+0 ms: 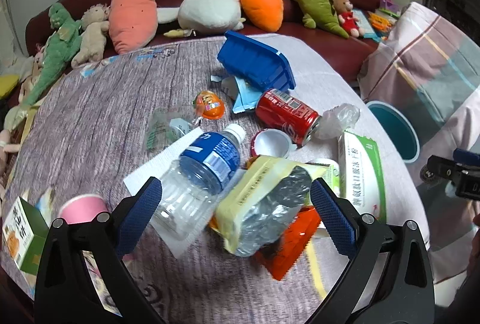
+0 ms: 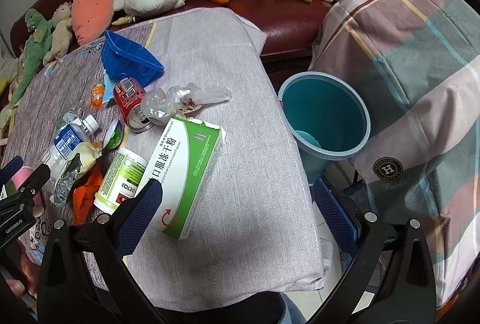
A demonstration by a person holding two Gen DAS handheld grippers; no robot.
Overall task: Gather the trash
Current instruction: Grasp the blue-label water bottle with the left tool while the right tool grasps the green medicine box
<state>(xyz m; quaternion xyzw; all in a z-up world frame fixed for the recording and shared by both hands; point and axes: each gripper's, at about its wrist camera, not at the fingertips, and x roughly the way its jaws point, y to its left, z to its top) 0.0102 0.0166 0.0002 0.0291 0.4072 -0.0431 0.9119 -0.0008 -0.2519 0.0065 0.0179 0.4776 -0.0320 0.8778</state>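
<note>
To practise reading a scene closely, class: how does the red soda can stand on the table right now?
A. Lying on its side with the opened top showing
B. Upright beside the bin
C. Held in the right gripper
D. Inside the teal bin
A: the red soda can lies on its side on the table, its opened top visible in the right wrist view; the teal bin stands apart beside the table, and the right gripper holds nothing.
</note>
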